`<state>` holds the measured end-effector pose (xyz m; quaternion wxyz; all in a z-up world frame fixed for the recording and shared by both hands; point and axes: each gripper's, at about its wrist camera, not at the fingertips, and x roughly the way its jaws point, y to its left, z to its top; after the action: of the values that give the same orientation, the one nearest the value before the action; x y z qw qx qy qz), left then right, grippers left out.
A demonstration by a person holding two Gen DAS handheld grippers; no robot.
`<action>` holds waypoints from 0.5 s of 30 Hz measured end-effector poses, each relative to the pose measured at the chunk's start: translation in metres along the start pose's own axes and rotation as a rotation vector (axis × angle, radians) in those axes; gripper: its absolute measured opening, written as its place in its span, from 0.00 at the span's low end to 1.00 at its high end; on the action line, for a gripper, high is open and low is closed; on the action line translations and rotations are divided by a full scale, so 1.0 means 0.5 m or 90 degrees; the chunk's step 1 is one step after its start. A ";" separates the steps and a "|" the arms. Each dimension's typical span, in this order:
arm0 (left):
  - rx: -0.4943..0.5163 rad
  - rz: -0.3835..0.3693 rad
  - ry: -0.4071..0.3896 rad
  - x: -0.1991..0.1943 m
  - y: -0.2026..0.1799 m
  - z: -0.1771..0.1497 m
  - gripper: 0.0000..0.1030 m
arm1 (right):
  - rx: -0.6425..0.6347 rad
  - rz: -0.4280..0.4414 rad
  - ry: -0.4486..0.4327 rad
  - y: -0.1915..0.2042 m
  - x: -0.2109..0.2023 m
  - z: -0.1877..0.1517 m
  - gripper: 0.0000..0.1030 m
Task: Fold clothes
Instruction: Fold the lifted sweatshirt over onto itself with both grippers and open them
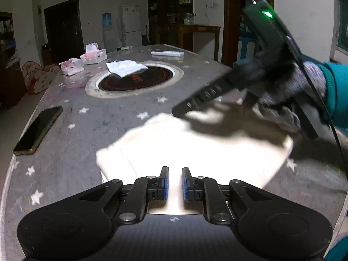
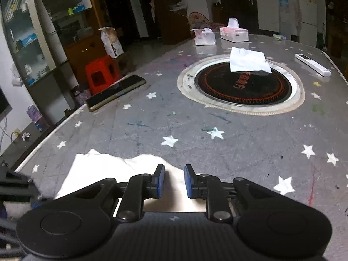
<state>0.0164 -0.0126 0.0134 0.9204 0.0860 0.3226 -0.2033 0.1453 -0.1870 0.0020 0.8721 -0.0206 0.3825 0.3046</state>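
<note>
surface (image 2: 250,143): grey, white star print | garment (image 1: 195,150): cream-white, plain | tools: black, blue pads (image 1: 184,184) | phone (image 1: 37,130): black, gold edge | hotplate (image 2: 243,84): black, orange rings | stool (image 2: 101,74): red | sleeve (image 1: 337,91): teal

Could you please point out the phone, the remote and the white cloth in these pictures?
phone (image 2: 115,92): right wrist view, middle of its dark screen.
remote (image 2: 313,64): right wrist view, middle of its white body.
cloth (image 1: 195,150): left wrist view, bright centre of the fabric ahead of the tongs.
</note>
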 end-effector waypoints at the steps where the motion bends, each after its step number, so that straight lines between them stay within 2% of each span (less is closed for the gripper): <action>1: -0.003 0.003 -0.006 -0.001 0.005 0.009 0.15 | -0.003 0.000 -0.002 0.003 -0.007 0.000 0.19; 7: -0.048 0.014 0.000 0.055 0.044 0.064 0.14 | -0.037 -0.012 0.004 0.017 -0.045 -0.025 0.19; 10: -0.060 0.021 0.012 0.086 0.053 0.065 0.14 | -0.031 -0.023 0.014 0.002 -0.045 -0.047 0.19; 15: -0.078 0.028 0.026 0.123 0.067 0.064 0.15 | -0.002 -0.025 -0.003 -0.028 -0.063 -0.066 0.19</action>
<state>0.0923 -0.0115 0.0005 0.9214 0.0407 0.3512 -0.1611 0.1152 -0.2235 -0.0027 0.8788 -0.0289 0.3792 0.2882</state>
